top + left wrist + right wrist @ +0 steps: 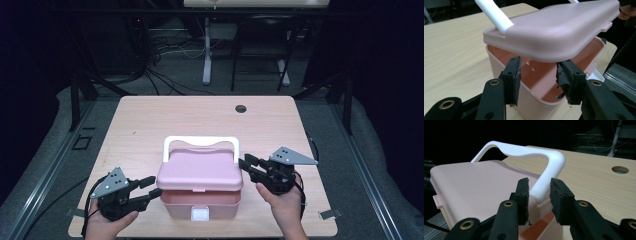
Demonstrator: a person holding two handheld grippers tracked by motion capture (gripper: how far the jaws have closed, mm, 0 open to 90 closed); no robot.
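**Lid Raised on the Pink Box: Both Grippers at Its Ends**

Landmark: the pink box, standing at the near edge of the table, its white latch facing me.

1. Nearest to me, my left gripper sits at the box's left end. In the left gripper view its jaws stand moderately apart, tips level with the box rim, one to either side of the lid's corner, under the lid's edge. They close on nothing. I cannot tell whether the pads touch the lid's underside.

2. The lid is tilted up at the front, hinged at the far side. The box interior shows beneath it and looks empty.

3. Slightly farther off, my right gripper sits at the box's right end, higher up. In the right gripper view its jaws stand narrowly apart, straddling the lower right leg of the white handle. A gap shows on each side, so I judge the handle is not clamped.

4. Farthest, the handle stands beyond the lid, its long axis running left to right, parallel to the lid's hinge line.

Governing relation: the lid lies between my two grippers, directly inward of each. The right gripper is nearer the handle; the left is nearer the lid's free front corner. I judge that further opening calls for lifting from the left while the right steadies the handle.
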